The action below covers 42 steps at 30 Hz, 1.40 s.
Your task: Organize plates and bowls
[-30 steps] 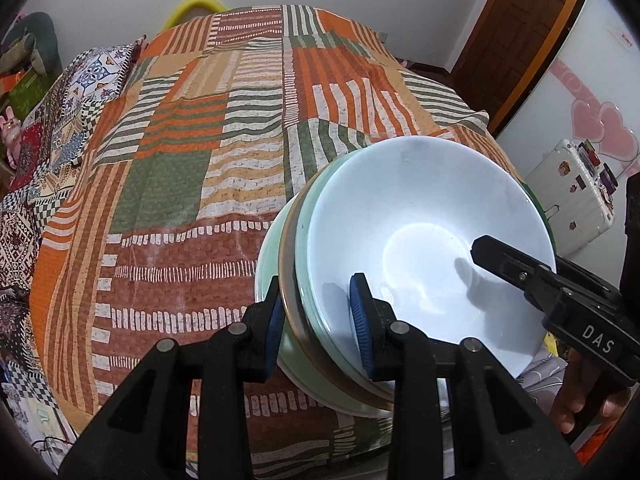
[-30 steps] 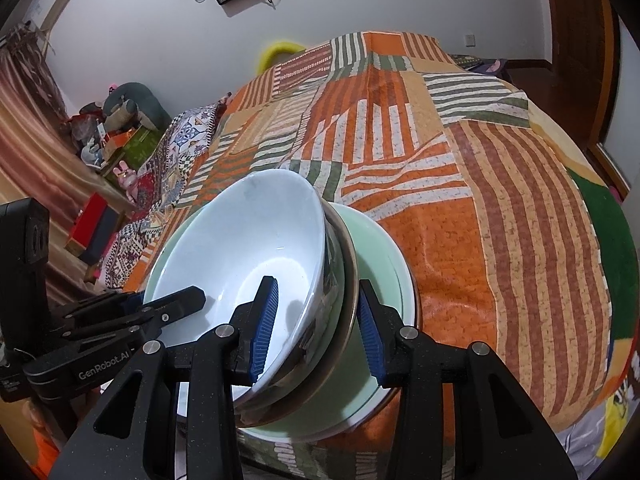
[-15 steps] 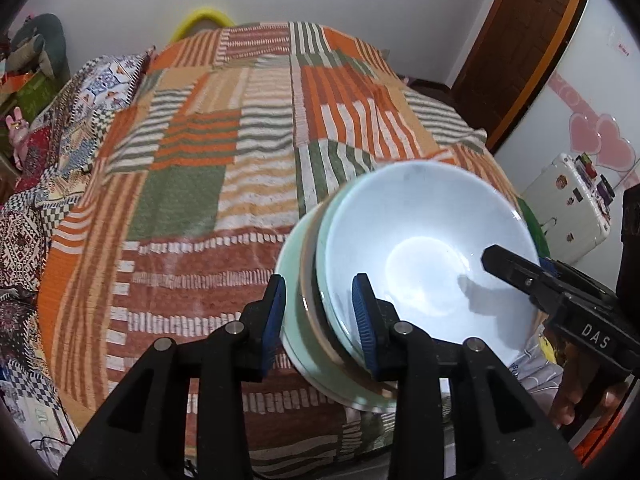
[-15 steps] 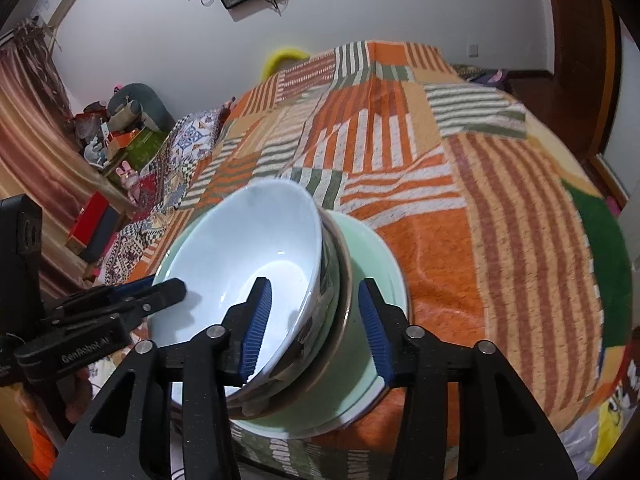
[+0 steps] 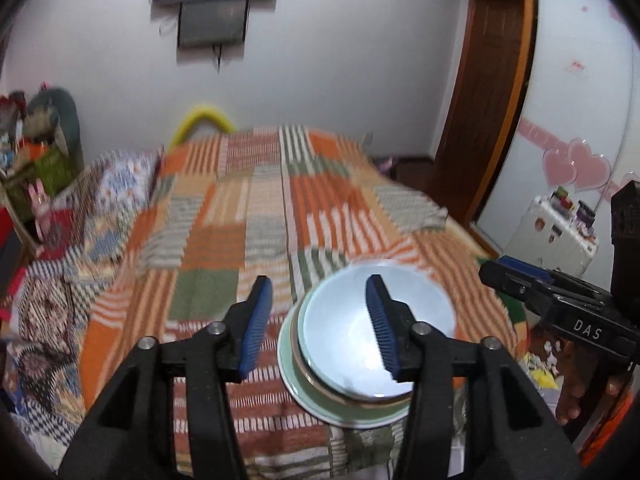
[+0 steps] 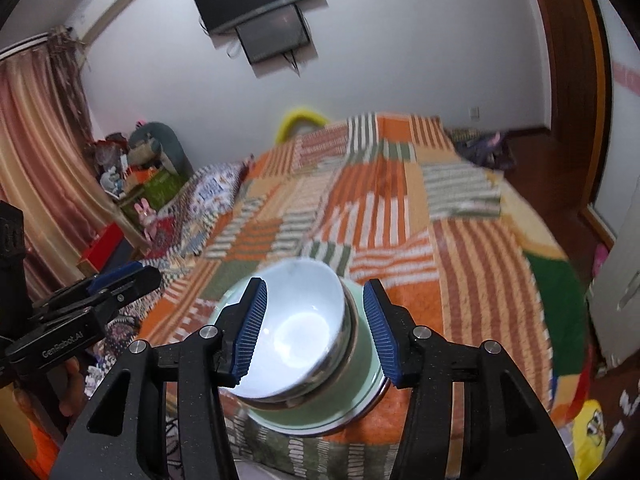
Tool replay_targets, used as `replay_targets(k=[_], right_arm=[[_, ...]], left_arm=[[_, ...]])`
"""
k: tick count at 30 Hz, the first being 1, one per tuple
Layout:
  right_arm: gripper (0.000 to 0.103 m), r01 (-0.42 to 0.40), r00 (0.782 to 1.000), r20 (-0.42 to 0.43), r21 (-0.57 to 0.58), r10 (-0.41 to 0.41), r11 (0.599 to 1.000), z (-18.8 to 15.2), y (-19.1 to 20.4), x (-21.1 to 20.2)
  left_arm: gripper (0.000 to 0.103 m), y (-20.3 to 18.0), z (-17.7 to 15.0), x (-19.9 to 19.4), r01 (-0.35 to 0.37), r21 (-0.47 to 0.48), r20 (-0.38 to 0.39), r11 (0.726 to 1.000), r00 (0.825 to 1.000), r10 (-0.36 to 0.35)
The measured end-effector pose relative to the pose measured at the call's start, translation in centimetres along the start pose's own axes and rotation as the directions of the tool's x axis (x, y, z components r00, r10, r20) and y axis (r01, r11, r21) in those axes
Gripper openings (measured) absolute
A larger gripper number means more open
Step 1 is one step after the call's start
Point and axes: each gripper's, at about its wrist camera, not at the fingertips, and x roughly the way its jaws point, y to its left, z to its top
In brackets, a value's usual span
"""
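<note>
A: Left wrist view: what is seen, from the largest thing down?

B: A bed (image 5: 256,216) under a patchwork cover of orange, green and striped squares fills the middle. At about five o'clock on it, near the front edge, a stack is seen: a pale green plate (image 5: 320,404) at the bottom, a brown-rimmed dish on it, and a white bowl (image 5: 344,332) on top.

A: And the left gripper (image 5: 318,322)?

B: Its jaws have just been opening and are spread fairly wide. The bowl's left rim is framed between them, but no pad is pressed on it.

A: What is shown from the right wrist?

B: The same stack is seen at six o'clock, the white bowl (image 6: 298,328) tilted on the plate (image 6: 352,392). The right gripper (image 6: 314,334) has also just been opening; bowl and dishes lie between its blue pads, untouched. The other gripper is seen at nine o'clock.
</note>
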Motion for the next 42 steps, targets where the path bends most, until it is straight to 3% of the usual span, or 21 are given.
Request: replay_targets(k=[10,15,17,30,42], right_arm=[[0.059,0.012,0.983,0.184,-0.062,0.000,0.998,0.9,1.9,-5.3],[0.070,0.020,0.970,0.244,-0.082,0.000,0.996,0.8,2.4,-6.6],[0.074,0.024,0.967,0.253,-0.086,-0.001,0.996,0.7,2.5,-6.7],[0.102,0.044,0.949,0.315,-0.093,-0.012,0.995,-0.3,2.8,-8.1],[0.103,0.044,0.941,0.339,-0.102,-0.007,0.994,-0.4,3.1,-8.3]], left_arm=[[0.059,-1.2,0.9,-5.7,0.007,0.026,0.188,1.000,0.982,-0.012],[0.091,-1.5,0.4,-7.4,-0.004,0.029,0.254,1.000,0.967,-0.004],[0.095,-1.4,0.2,-7.9,-0.003,0.020,0.273,1.000,0.962,-0.003],[0.102,-1.2,-0.4,-8.9,-0.015,0.005,0.304,1.000,0.953,0.012],[0.102,-1.4,-1.0,-9.2,-0.012,0.019,0.317,1.000,0.949,0.006]])
